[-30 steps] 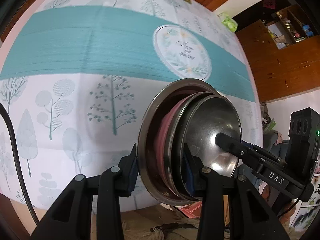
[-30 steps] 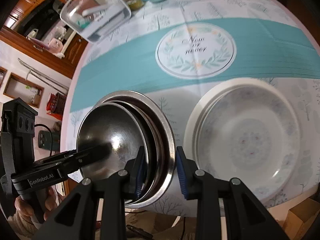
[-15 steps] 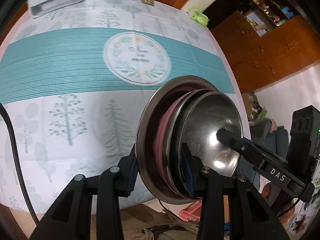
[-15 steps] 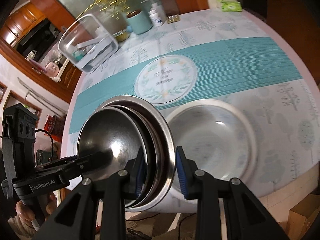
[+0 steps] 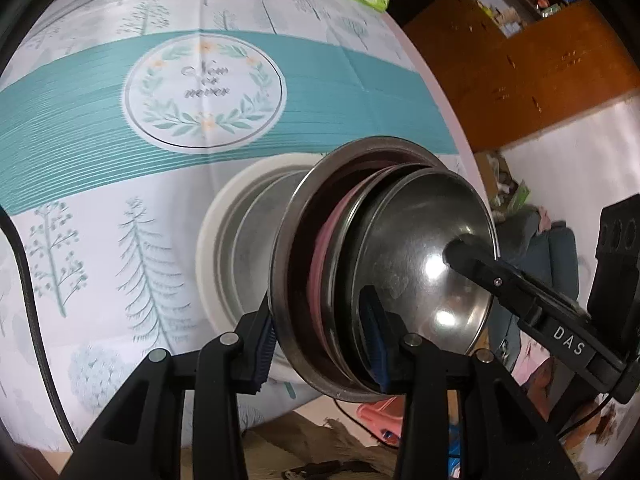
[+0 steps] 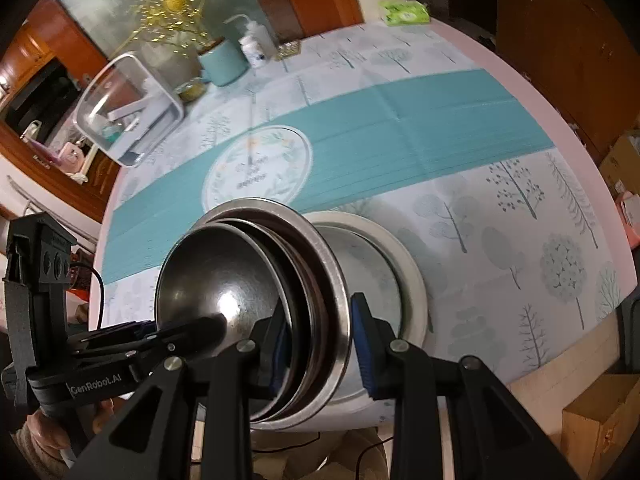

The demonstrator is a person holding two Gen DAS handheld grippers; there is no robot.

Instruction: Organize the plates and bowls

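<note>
A nested stack of steel bowls [image 5: 420, 248] with a pink bowl [image 5: 324, 248] inside it hangs tilted above the table. My left gripper [image 5: 320, 344] is shut on the stack's near rim. My right gripper [image 6: 322, 340] is shut on the opposite rim of the same stack [image 6: 224, 280]. The right gripper's finger [image 5: 480, 268] shows inside the innermost bowl in the left wrist view. The left gripper's finger [image 6: 188, 332] shows there in the right wrist view. Just beneath and behind the stack, a white plate [image 5: 216, 248] [image 6: 412, 280] lies on the tablecloth, partly hidden.
A clear storage box [image 6: 128, 112], a teal mug [image 6: 222, 64], a white bottle [image 6: 254, 46] and a green pack [image 6: 404, 12] stand along the table's far side. A cardboard box [image 6: 600, 412] sits on the floor beyond the near edge. A black cable [image 5: 28, 280] hangs at left.
Both grippers have carried the stack sideways across the table, still gripping it. The stack now hangs over the white plate, which has come into the left wrist view.
</note>
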